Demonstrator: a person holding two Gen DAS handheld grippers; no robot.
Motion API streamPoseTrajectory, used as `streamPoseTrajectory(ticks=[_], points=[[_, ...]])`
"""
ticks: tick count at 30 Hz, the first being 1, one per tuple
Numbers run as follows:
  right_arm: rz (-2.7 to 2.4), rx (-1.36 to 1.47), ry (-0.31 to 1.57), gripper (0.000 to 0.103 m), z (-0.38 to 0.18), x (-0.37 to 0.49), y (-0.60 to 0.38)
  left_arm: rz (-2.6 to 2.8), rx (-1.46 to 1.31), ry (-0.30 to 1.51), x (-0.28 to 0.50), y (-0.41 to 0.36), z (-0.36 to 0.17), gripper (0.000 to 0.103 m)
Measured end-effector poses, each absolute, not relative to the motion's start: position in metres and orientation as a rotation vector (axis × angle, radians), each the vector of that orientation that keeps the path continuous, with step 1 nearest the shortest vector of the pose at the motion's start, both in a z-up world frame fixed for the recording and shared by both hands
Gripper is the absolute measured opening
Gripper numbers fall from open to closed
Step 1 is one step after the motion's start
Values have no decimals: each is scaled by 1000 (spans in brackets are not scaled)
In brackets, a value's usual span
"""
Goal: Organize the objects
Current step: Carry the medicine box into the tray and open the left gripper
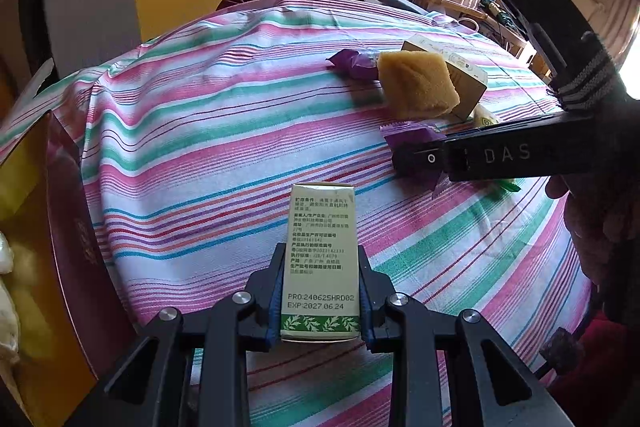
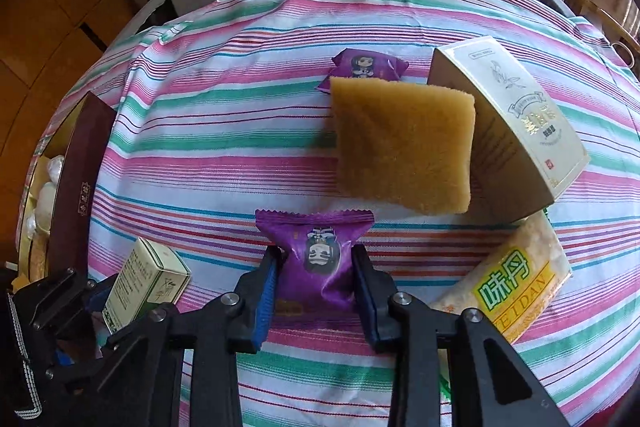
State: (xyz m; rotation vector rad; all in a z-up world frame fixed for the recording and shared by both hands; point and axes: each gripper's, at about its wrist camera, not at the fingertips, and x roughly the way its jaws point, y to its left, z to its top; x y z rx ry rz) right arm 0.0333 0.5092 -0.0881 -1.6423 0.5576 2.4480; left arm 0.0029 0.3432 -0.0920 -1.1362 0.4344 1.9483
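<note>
My left gripper [image 1: 320,259] is shut on a small pale green box [image 1: 321,259] with printed text, held above the striped tablecloth [image 1: 224,131]. The same box [image 2: 146,281] and left gripper [image 2: 100,299] show at lower left in the right wrist view. My right gripper [image 2: 316,263] is shut on a purple snack packet [image 2: 318,261] with a cartoon face. In the left wrist view the right gripper [image 1: 416,163] is at the right, over that purple packet [image 1: 412,137].
A yellow sponge [image 2: 404,143] leans on a cream box [image 2: 516,123]. A second purple packet [image 2: 366,65] lies behind it. A yellow "Weidan" packet [image 2: 508,283] lies at right. An open maroon gift box [image 2: 76,179] holding white items stands at the table's left edge.
</note>
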Motion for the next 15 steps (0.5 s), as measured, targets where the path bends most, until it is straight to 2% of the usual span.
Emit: streamPoseTrajectory(ticks=[7,15], points=[[2459,-1643,491,35,-86,37,504,1933,-1115,419,14,337,-82,30],[2473,-1639,367,35,-87,36,495,1951,-1066,312,16,302,-41,30]])
